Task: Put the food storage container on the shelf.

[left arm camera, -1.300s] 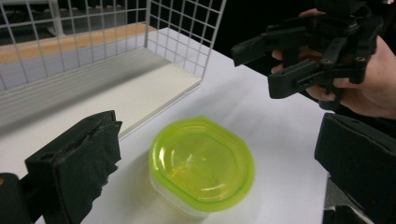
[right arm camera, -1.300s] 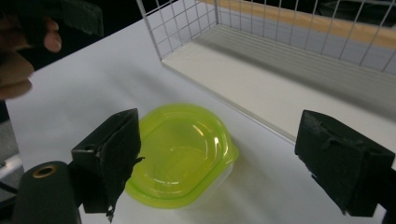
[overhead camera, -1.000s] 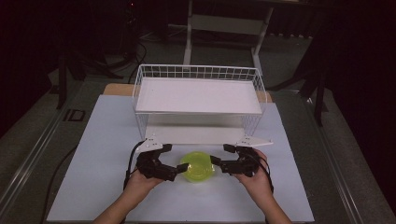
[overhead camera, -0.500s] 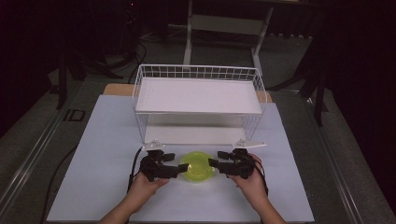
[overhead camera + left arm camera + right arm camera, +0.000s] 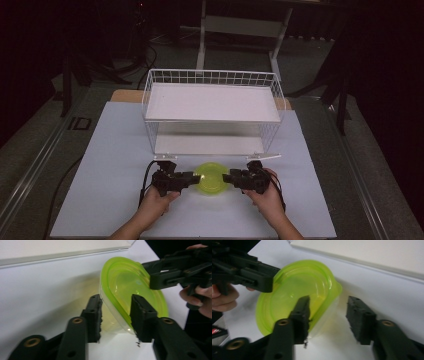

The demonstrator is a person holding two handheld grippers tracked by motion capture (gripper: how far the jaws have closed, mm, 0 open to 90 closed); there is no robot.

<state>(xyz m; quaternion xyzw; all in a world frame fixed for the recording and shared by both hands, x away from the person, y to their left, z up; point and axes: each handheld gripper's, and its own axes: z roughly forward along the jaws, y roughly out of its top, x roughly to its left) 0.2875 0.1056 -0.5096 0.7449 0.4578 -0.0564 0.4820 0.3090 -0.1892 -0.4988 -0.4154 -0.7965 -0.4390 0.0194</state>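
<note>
I see the green bowl [image 5: 212,178] at lower centre, left gripper [image 5: 116,315] and right gripper [image 5: 329,317] each straddling an opposite rim (jaws wide).

On the desk [image 5: 100,150] there are one yellow-green bowl [image 5: 211,178], one white wire rack [image 5: 212,107] with two shelves, two black tools, the left tool [image 5: 192,178] and the right tool [image 5: 227,178], and two hands.
</note>
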